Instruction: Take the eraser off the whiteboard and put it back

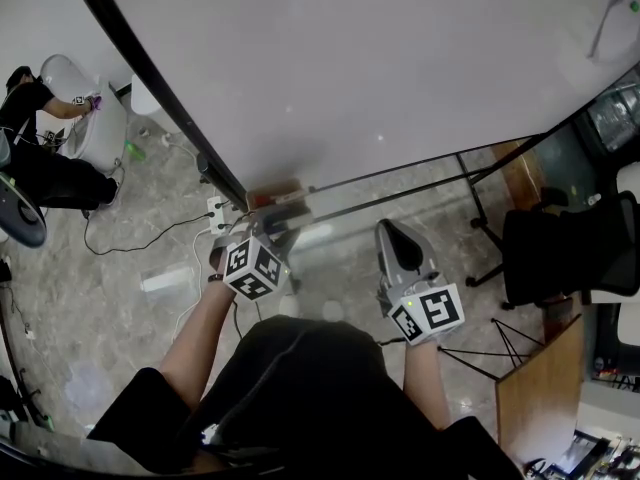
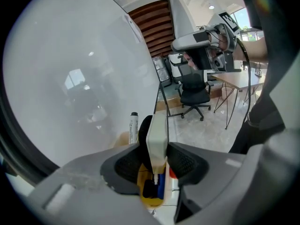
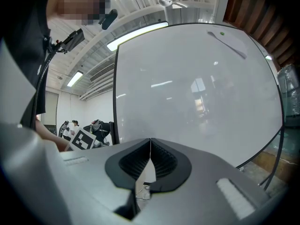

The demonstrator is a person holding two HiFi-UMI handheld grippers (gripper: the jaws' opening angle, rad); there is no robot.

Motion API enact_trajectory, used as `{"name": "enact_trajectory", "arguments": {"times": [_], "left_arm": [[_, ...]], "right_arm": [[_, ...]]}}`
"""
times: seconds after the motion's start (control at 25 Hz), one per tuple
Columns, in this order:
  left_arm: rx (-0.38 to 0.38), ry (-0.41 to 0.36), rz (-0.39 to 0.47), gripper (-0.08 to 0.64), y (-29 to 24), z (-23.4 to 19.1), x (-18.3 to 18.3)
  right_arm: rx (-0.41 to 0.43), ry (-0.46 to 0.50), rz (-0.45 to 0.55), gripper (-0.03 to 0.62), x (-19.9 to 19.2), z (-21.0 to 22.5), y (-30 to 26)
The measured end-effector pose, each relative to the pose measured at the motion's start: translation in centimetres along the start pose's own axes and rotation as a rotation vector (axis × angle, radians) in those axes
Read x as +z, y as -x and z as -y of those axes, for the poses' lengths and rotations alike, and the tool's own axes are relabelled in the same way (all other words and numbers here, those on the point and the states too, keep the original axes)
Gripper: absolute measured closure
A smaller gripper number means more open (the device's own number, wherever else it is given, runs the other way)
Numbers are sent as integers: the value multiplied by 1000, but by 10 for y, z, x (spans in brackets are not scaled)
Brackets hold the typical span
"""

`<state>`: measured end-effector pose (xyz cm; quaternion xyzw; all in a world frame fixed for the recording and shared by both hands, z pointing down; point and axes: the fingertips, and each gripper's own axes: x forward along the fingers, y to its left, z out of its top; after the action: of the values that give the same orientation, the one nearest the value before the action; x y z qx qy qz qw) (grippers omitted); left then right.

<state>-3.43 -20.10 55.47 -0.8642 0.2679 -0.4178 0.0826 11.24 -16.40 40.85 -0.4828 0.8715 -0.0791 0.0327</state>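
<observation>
**Head view:** we list a whiteboard (image 1: 380, 68) across the top. The left gripper (image 1: 275, 230) is at its lower edge, centre-left. The right gripper (image 1: 400, 248) is centre-right, apart from the board.

**Left gripper view:** we record the eraser (image 2: 157, 132), white with black felt, upright at frame centre and pinched between the pads. A marker (image 2: 133, 128) stands just left of it.

**Right gripper view:** we note jaws pressed together with nothing between them, and the board behind.
</observation>
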Motion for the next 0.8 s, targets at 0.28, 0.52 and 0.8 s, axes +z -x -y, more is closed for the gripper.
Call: {"name": "enact_trajectory", "arguments": {"times": [0.28,0.52,0.8], "left_arm": [[5,9,1,374,-1,0,-2],[11,11,2,367,1,-1,-2],[16,16,2,360,1,-1,-2]], "right_arm": [[3,5,-3,581,-1,-1,-1],[1,6,-6,581,1,-2,2],[3,8,-7,581,1,-4,3]]}}
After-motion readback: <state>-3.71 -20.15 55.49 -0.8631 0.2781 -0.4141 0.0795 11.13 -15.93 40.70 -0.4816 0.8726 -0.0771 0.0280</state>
